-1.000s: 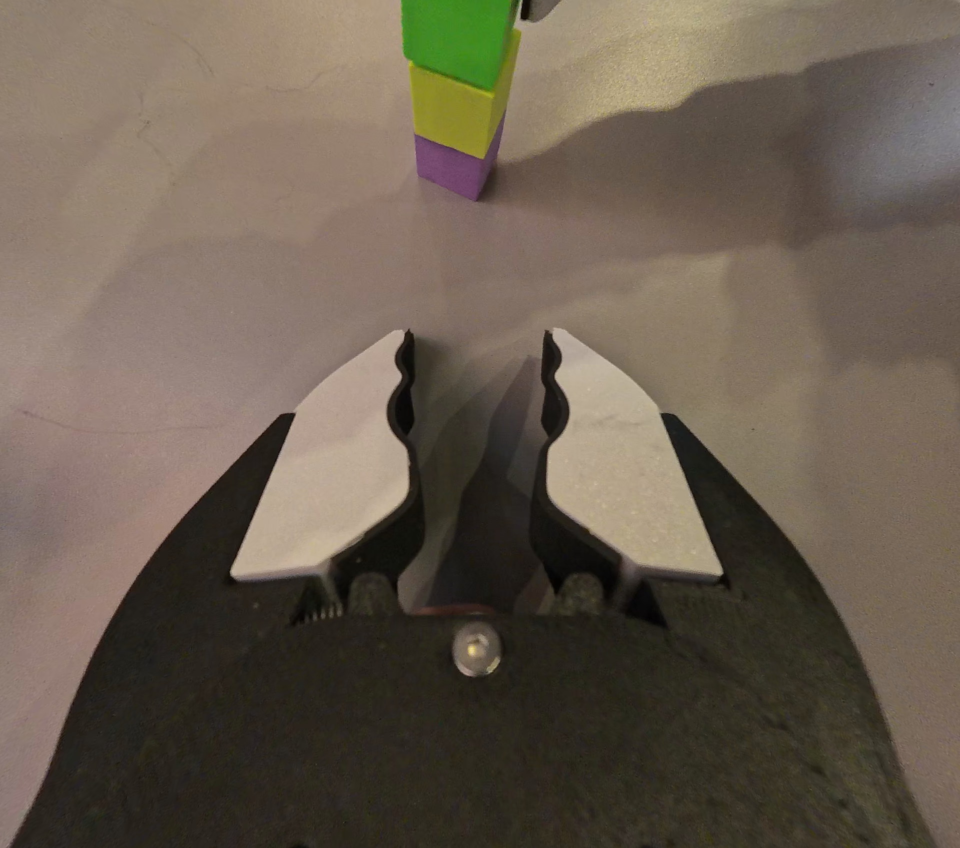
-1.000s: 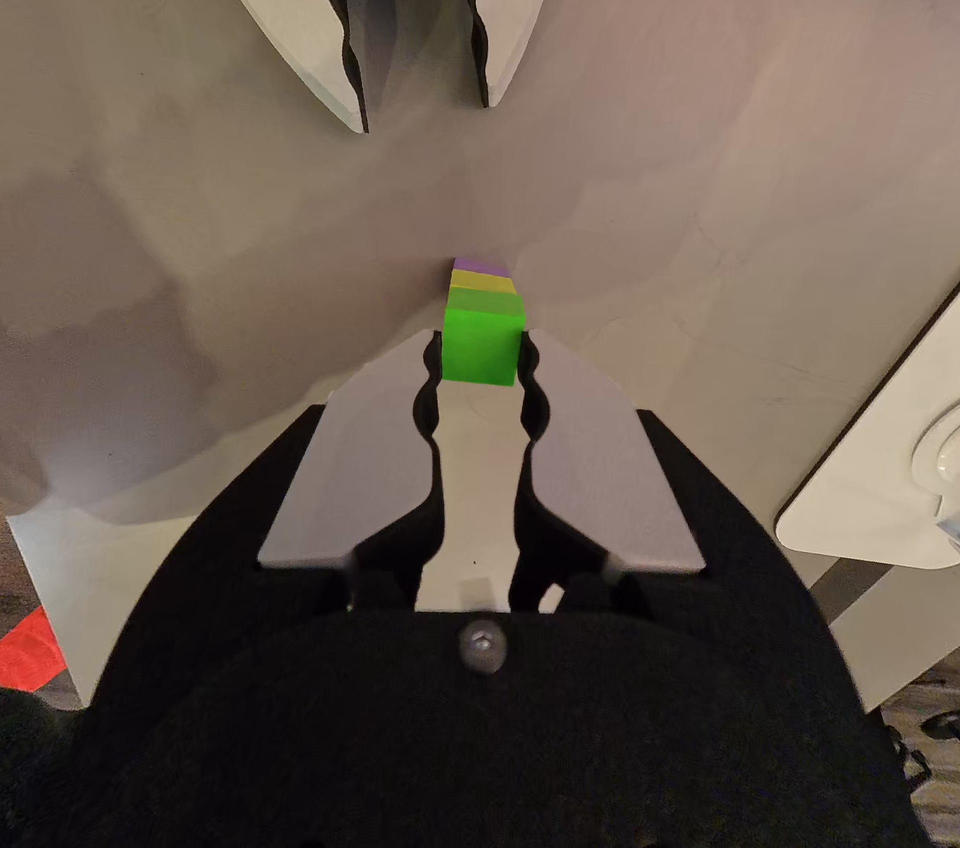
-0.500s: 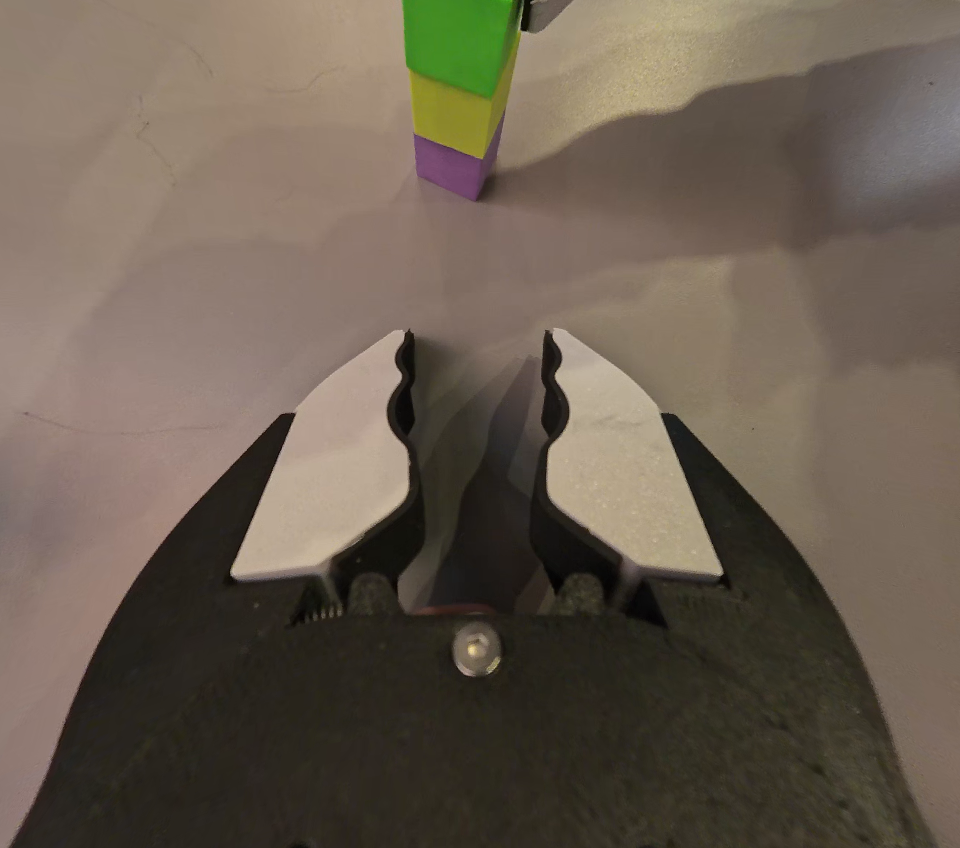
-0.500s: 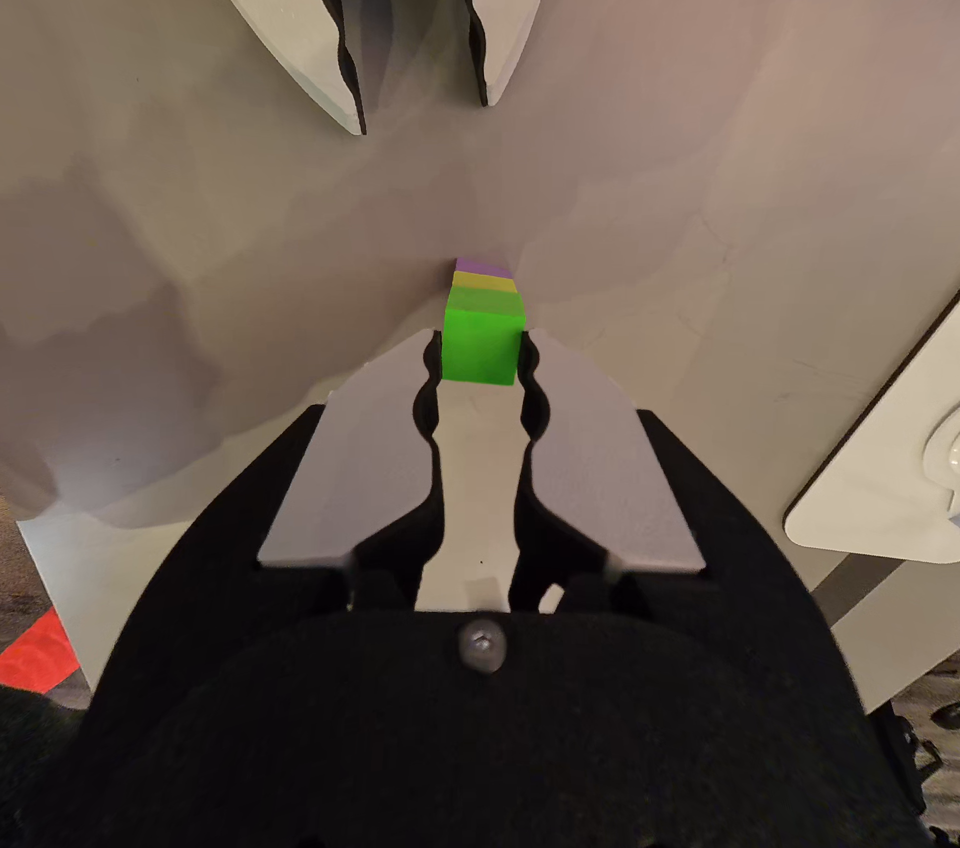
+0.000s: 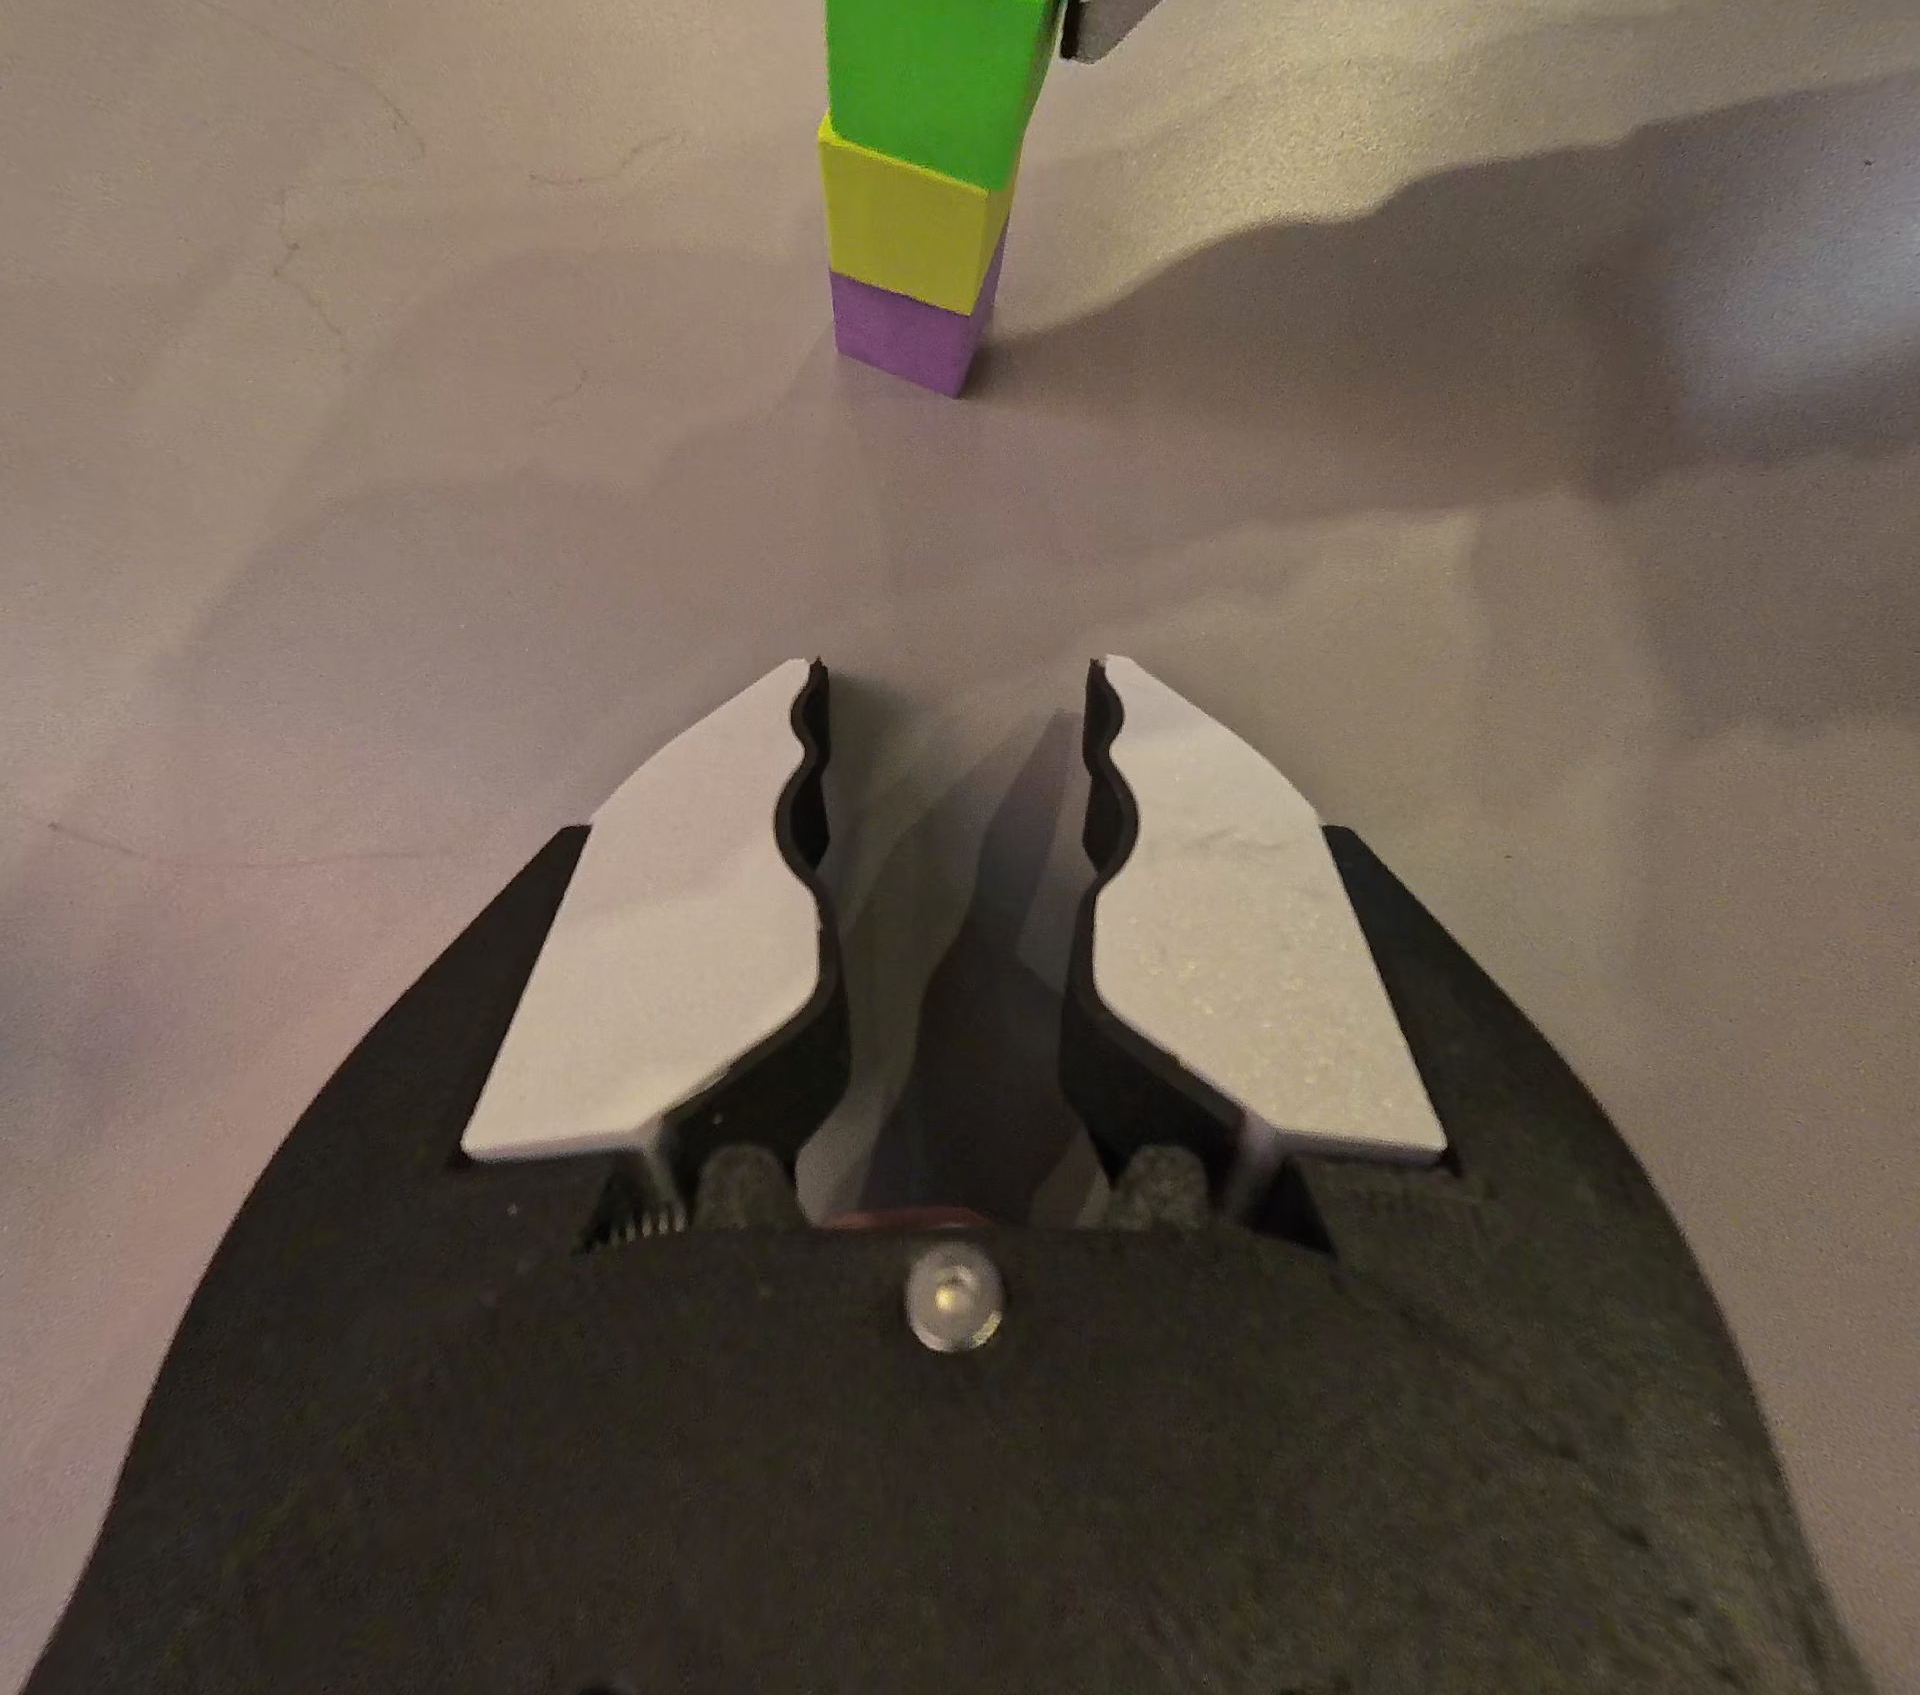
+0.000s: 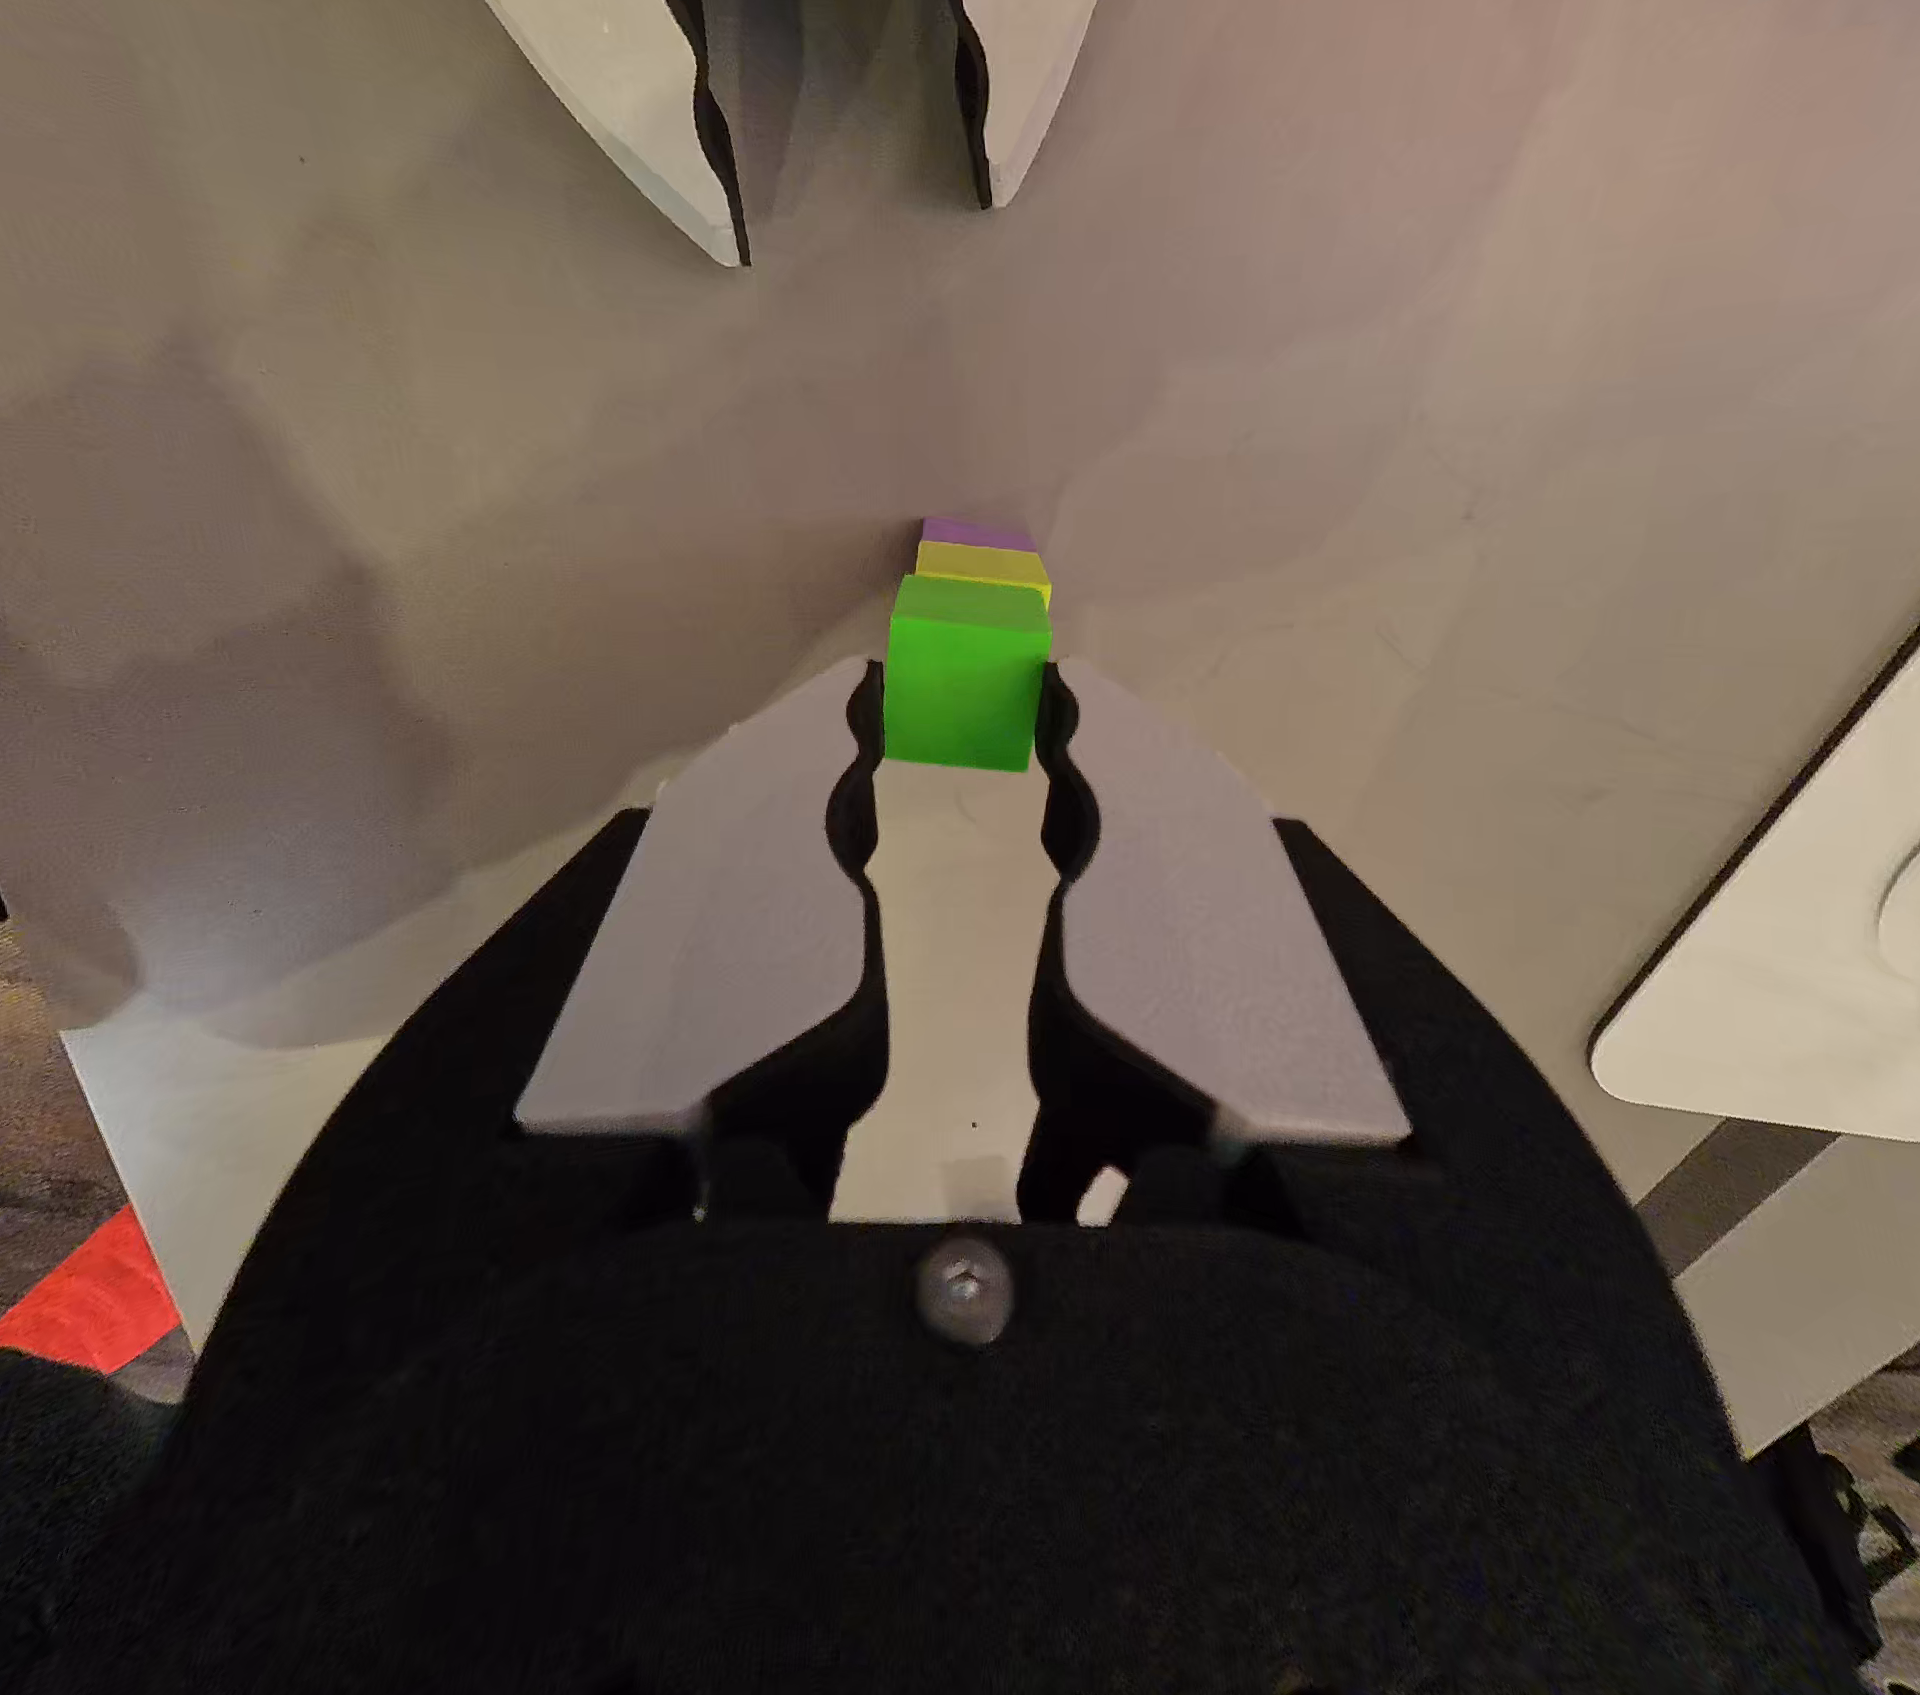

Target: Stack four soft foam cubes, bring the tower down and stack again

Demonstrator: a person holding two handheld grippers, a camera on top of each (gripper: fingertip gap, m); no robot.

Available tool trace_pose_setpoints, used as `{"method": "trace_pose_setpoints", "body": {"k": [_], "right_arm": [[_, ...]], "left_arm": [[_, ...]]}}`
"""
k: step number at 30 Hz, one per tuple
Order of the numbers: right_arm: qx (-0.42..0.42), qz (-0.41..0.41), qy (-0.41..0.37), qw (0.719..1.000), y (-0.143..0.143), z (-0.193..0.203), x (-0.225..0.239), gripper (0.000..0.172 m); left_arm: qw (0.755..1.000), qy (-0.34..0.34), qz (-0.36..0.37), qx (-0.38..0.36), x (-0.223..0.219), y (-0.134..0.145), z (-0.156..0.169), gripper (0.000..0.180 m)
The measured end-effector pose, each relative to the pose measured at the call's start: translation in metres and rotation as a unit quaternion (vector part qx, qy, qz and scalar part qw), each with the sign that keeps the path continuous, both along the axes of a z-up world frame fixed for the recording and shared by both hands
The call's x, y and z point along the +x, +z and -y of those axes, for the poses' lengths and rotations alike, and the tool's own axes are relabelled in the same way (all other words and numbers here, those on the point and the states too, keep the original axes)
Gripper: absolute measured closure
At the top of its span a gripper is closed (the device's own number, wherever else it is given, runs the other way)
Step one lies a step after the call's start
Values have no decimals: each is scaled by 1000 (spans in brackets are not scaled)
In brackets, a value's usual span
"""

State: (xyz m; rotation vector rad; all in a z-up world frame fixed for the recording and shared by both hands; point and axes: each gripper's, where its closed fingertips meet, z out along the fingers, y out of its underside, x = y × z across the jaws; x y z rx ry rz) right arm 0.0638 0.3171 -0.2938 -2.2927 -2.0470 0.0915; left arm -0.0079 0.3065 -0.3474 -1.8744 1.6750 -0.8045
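**Green cube gripped atop the tower**

My right claw (image 6: 961,710) clamps the green foam cube (image 6: 961,689) between its tips, resting on the yellow cube (image 5: 904,232) and purple cube (image 5: 909,336). My left claw (image 5: 951,679) stands apart, bare, well short of the stack.

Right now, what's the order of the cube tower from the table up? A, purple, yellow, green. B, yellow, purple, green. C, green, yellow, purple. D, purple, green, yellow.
A: the purple cube sits on the table, the yellow cube is on it, and the green cube is on top, between the right gripper's jaws.
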Motion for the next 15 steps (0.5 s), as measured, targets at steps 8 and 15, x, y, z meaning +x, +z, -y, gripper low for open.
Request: {"method": "trace_pose_setpoints", "body": {"k": [8,15], "right_arm": [[7,8,12,1000,1,0,0,144],[3,7,6,1000,0,-1,0,144]], "left_arm": [[1000,0,0,0,0,0,0,134],[1000,0,0,0,0,0,0,134]]}}
